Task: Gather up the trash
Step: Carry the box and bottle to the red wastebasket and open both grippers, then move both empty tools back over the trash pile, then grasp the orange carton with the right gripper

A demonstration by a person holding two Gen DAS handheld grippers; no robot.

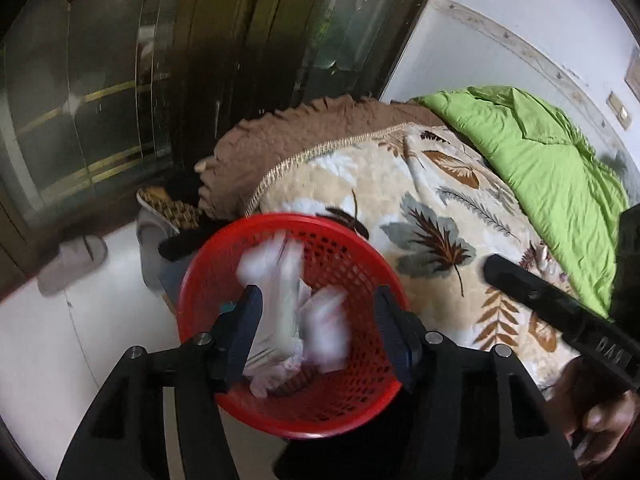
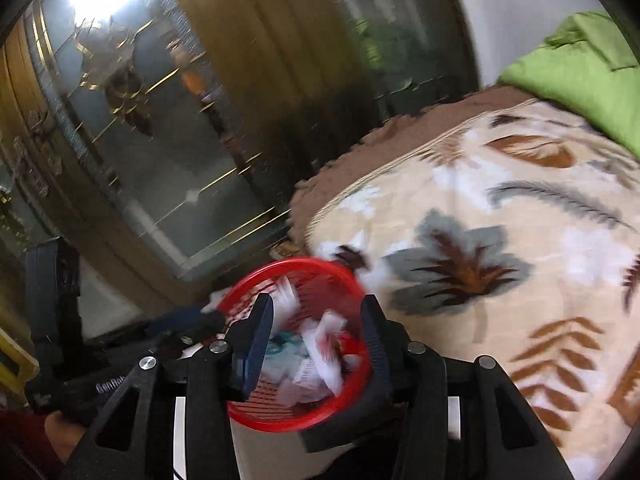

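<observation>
Left tool (image 1: 316, 332) and right tool (image 2: 316, 344) both spread, empty, over the red basket (image 1: 380, 392) on the floor beside the bed (image 1: 420, 200). Crumpled paper (image 1: 280, 312) lies inside. Drop step apparently complete; next, seek remaining trash.

Both wrist views look steeply down, close over the red basket (image 1: 296, 412) beside the bed (image 2: 500, 280).

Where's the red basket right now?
The red basket sits low centre in both wrist views, on the floor beside the leaf-print blanket, under both open hand-held grippers, with white crumpled trash inside.
</observation>
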